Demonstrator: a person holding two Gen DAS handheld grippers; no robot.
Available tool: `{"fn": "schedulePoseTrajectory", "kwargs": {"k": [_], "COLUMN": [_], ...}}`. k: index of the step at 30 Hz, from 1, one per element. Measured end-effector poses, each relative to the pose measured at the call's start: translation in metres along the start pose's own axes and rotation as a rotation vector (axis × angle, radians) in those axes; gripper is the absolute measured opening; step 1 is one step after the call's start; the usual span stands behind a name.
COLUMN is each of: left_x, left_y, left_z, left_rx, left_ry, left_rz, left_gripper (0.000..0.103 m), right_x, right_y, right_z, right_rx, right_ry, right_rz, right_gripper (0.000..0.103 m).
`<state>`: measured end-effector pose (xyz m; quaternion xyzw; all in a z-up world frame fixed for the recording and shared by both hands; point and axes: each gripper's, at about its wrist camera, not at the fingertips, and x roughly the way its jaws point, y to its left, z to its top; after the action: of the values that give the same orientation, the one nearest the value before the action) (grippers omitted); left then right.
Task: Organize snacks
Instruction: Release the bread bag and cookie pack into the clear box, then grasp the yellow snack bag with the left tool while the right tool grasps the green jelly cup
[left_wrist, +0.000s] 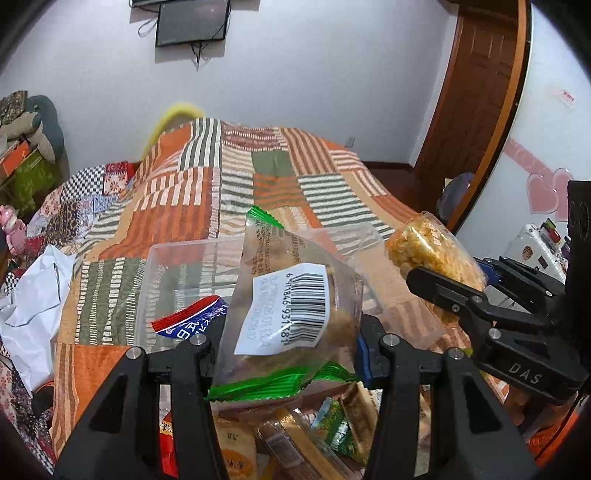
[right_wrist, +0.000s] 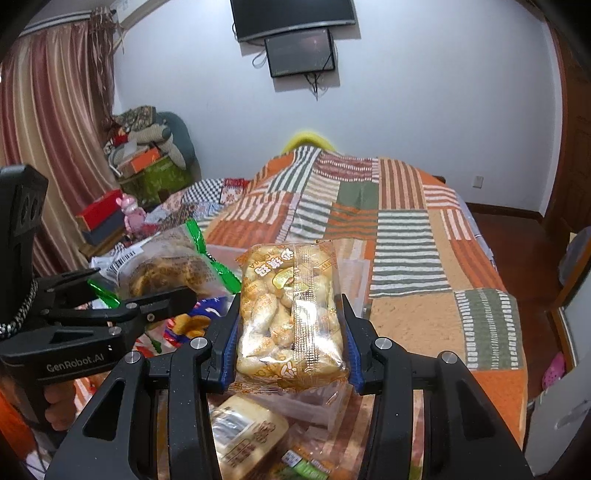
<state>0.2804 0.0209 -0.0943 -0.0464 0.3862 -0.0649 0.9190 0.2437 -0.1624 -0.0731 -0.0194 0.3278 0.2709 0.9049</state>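
Observation:
In the left wrist view my left gripper (left_wrist: 289, 347) is shut on a clear packet with green ends and a barcode label (left_wrist: 284, 306), holding it above the bed. To its right, my right gripper (left_wrist: 443, 291) holds a packet of golden puffed snacks (left_wrist: 432, 254). The right wrist view shows the right gripper (right_wrist: 291, 332) shut on that golden snack packet (right_wrist: 291, 314), blue pads pressing both sides. At the left of that view is the left gripper (right_wrist: 144, 282) with the green-ended packet (right_wrist: 166, 266). A clear plastic container (left_wrist: 177, 280) on the bed holds a red and blue packet (left_wrist: 192, 321).
Several loose snack packets (left_wrist: 295, 435) lie below both grippers, among them a tan one (right_wrist: 243, 435). The patchwork bedspread (left_wrist: 280, 177) stretches ahead. A white plastic bag (left_wrist: 33, 295) lies at the left. Boxes and clutter (right_wrist: 147, 166) stand by the curtain.

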Motion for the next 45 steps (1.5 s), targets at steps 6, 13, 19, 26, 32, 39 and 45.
{"fn": "schedulePoseTrajectory", "kwargs": {"k": [6, 13, 19, 26, 32, 39, 45], "left_x": [0.021, 0.04, 0.047, 0.04, 0.024, -0.017, -0.058], "left_y": [0.006, 0.006, 0.008, 0.012, 0.008, 0.002, 0.004], "left_z": [0.002, -0.003, -0.004, -0.004, -0.006, -0.013, -0.023], "left_rx": [-0.036, -0.044, -0.054, -0.068, -0.046, -0.001, 0.024], "left_ry": [0.062, 0.109, 0.143, 0.132, 0.103, 0.031, -0.029], "left_rz": [-0.005, 0.014, 0.013, 0.027, 0.03, 0.043, 0.049], "left_gripper": [0.049, 0.05, 0.054, 0.067, 0.067, 0.067, 0.071], "right_x": [0.02, 0.039, 0.047, 0.038, 0.022, -0.006, -0.032], "right_y": [0.0, -0.003, -0.004, -0.005, -0.003, 0.004, 0.009], "right_z": [0.0, -0.002, -0.005, -0.003, 0.0, -0.001, -0.006], "right_rx": [-0.007, -0.005, 0.004, 0.005, -0.002, -0.027, -0.032], "right_ry": [0.062, 0.124, 0.159, 0.131, 0.101, 0.054, 0.013], "right_rz": [0.008, 0.014, 0.03, 0.023, 0.019, 0.008, 0.006], "right_gripper": [0.042, 0.042, 0.042, 0.044, 0.044, 0.044, 0.047]}}
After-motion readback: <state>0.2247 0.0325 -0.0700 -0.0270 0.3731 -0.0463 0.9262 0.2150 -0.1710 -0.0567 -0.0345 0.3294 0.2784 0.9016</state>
